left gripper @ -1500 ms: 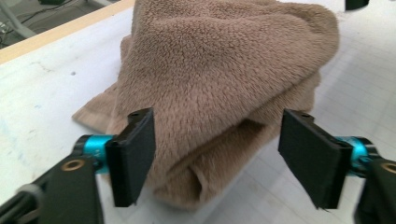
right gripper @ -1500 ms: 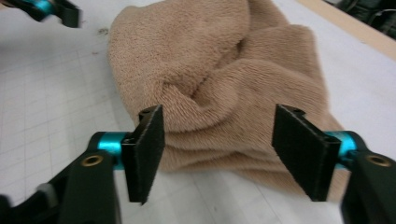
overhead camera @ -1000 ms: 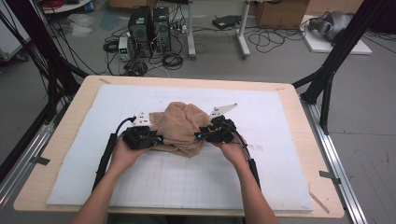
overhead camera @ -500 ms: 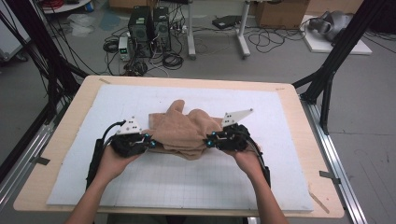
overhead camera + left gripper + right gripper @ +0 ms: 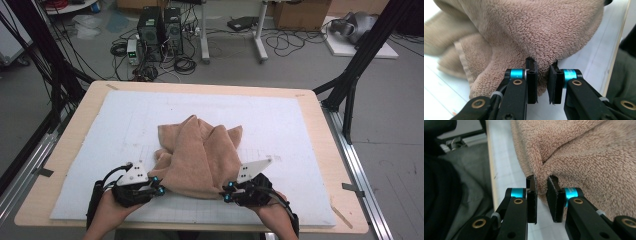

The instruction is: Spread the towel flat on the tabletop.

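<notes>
Both tongs, left tongs (image 5: 541, 75) and right tongs (image 5: 541, 191), pinch the towel's (image 5: 200, 152) near edge; each bite is shallow, so pulling harder could slip the terry free.

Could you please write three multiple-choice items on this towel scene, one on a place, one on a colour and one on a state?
1. Where on the white mat does the towel lie?
A. At the far left corner
B. Around the middle, reaching toward the near edge
C. Off the mat, on the bare wood

2. What colour is the towel?
A. Light brown
B. Dark blue
C. Green

3. What are the left gripper and the right gripper doing?
A. Both stand wide open, away from the towel
B. One holds a bottle
C. Each pinches a fold of the towel

Answers: 1 B, since the high view shows it mid-mat with its near edge by the hands. 2 A, as all views show tan terry cloth. 3 C, as each gripper view shows cloth pinched between nearly closed jaws.
</notes>
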The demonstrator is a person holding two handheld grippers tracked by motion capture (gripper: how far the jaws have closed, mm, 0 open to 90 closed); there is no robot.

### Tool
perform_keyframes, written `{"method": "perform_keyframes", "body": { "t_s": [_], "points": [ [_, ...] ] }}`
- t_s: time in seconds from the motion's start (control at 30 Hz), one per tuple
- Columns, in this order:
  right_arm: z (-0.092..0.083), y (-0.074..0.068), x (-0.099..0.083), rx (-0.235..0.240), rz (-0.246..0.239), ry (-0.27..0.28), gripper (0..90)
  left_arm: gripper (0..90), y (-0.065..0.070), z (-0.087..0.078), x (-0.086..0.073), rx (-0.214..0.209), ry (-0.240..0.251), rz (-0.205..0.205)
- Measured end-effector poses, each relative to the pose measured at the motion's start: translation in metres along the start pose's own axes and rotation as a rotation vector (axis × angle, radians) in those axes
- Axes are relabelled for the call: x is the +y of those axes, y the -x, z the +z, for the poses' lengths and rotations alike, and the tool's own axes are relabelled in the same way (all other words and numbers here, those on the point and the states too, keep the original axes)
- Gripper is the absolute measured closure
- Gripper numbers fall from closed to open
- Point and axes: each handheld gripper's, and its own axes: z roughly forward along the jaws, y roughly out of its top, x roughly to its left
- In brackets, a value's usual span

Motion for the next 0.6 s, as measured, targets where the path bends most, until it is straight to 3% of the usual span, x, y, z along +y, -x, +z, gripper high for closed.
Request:
{"method": "perform_keyframes", "body": {
  "t_s": [0.03, 0.07, 0.1, 0.17, 0.23, 0.3, 0.37, 0.4, 0.5, 0.57, 0.6],
  "points": [
    [0.000, 0.000, 0.000, 0.000, 0.000, 0.000, 79.4, 78.1, 0.000, 0.000, 0.000, 0.000, 0.000, 0.000],
    [0.003, -0.004, -0.004, 0.005, -0.006, -0.024, 75.3, 75.4, 0.000, 0.001, -0.002, -0.010, 0.001, -0.004],
    [0.003, -0.005, -0.004, 0.020, -0.013, -0.013, 71.2, 71.9, 0.000, 0.000, -0.002, -0.012, 0.005, -0.007],
    [-0.004, -0.007, -0.001, 0.031, -0.025, 0.030, 61.9, 62.1, -0.004, -0.008, 0.002, -0.021, 0.031, -0.020],
    [-0.016, -0.007, 0.004, 0.036, -0.038, 0.108, 57.9, 54.6, -0.006, -0.011, 0.004, -0.017, 0.042, -0.021],
    [-0.027, -0.003, 0.010, 0.006, -0.043, 0.148, 56.1, 50.8, -0.009, -0.017, 0.012, -0.015, 0.056, -0.016],
    [-0.035, 0.005, 0.016, -0.055, -0.057, 0.145, 56.0, 49.7, -0.014, -0.020, 0.028, -0.008, 0.077, 0.003],
    [-0.037, 0.010, 0.019, -0.082, -0.058, 0.137, 56.0, 48.9, -0.014, -0.020, 0.028, -0.008, 0.077, 0.003],
    [-0.038, 0.034, 0.028, -0.145, -0.058, 0.131, 53.8, 48.2, -0.021, -0.016, 0.045, -0.015, 0.089, 0.009],
    [-0.037, 0.042, 0.031, -0.148, -0.044, 0.140, 53.8, 48.0, -0.024, -0.014, 0.056, -0.017, 0.098, 0.012],
    [-0.033, 0.058, 0.036, -0.165, -0.024, 0.143, 52.6, 47.7, -0.024, -0.017, 0.065, -0.026, 0.121, 0.022]
  ]
}}
